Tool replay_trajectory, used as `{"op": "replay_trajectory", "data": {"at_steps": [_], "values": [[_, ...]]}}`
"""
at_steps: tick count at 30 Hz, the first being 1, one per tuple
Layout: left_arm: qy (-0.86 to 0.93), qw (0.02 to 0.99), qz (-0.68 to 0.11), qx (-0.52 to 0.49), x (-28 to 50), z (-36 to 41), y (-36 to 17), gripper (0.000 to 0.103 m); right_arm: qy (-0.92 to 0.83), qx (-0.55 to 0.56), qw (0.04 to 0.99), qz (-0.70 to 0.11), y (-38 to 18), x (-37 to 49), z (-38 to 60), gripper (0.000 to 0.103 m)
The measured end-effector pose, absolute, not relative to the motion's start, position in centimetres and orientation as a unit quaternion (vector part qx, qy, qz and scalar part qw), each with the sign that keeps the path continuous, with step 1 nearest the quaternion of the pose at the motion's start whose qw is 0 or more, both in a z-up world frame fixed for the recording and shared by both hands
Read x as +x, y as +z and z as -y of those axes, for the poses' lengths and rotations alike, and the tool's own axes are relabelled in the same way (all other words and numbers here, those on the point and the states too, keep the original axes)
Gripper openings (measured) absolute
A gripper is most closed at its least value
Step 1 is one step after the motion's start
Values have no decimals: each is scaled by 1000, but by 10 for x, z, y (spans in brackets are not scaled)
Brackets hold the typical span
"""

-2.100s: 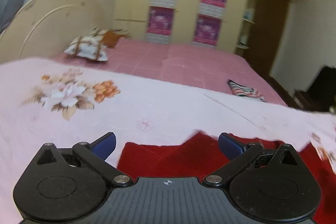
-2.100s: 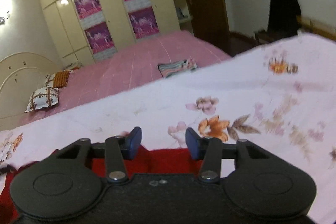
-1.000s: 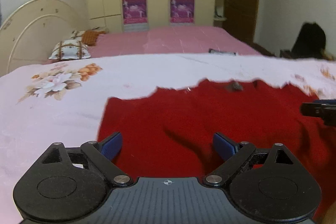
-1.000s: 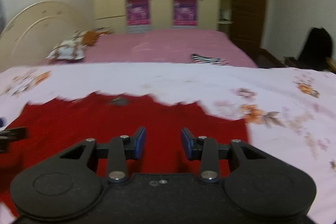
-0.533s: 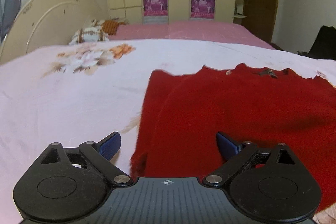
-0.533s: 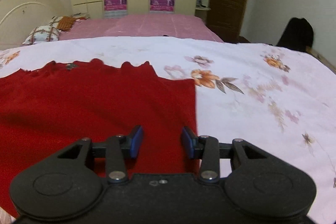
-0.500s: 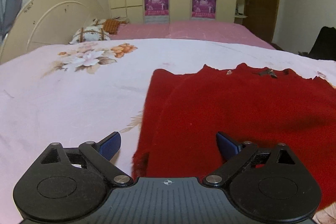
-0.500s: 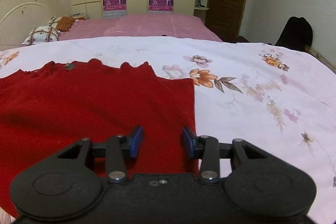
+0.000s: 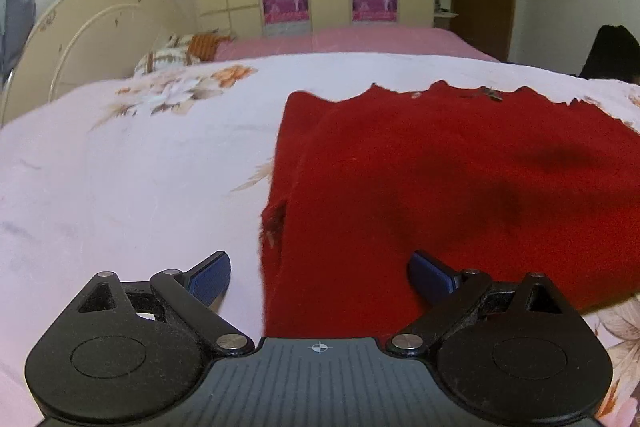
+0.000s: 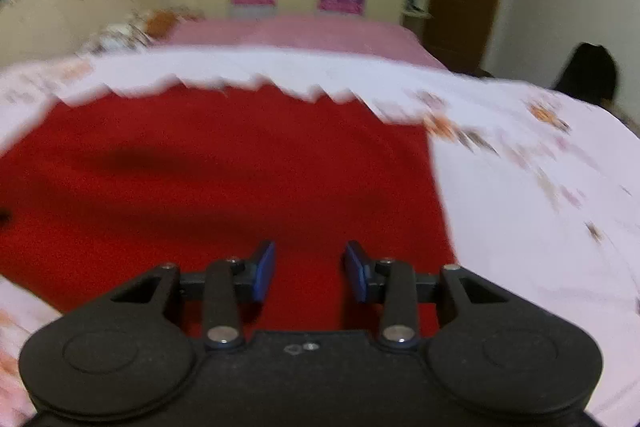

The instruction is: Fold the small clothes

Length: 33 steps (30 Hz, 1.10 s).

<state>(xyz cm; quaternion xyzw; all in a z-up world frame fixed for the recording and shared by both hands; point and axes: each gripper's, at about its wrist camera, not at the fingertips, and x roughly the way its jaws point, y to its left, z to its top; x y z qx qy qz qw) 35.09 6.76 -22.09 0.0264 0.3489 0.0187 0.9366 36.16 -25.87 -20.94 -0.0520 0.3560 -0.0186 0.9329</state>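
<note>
Now, on my left side, my left gripper (image 9: 319,273) is spread wide and grips nothing. The red garment (image 9: 460,187) lies flat on the floral bedspread (image 9: 132,187), ahead of and below these jaws. Its left edge runs away from me and passes between my two fingers, nearer the left finger than the right. So my left finger is over bare bedspread and my right finger is over red cloth. A narrower strip, likely a sleeve folded in along that side, lies just inside the edge, with a small dark gap at its near end. The garment's long side runs across my view, from my left jaws toward my right ones.

Over on the right, my right gripper (image 10: 310,271) has just been opening; its jaws stand part open, with nothing between the pads. Both fingers hang over red cloth, and the garment's right edge is just outside my right finger. I judge each hand equally near its own side, so a fold inward from both edges looks possible.

My own housings cut off the near hem in both views. Whether any fingertip touches the cloth I cannot tell. The right view is blurred, so the scalloped far edge there is smeared.
</note>
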Motion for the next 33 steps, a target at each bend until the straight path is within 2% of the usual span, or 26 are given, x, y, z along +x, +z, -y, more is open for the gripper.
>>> {"op": "replay_trajectory", "data": {"at_steps": [7,20,32,33], "values": [[26,934,-353,45,342,-64,-212,96,-43,-56,926,-370,-202,359,263,43],[-32,946,-321,43,321,-23,-170,96,-5,-48,939,-340,-173,344,228,43],[-40,928,-368,35,327,-22,-213,96,-24,-67,922,-379,-205,346,227,44],[-42,928,-368,34,327,-24,-214,96,-23,-67,924,-376,-208,343,232,49]]}}
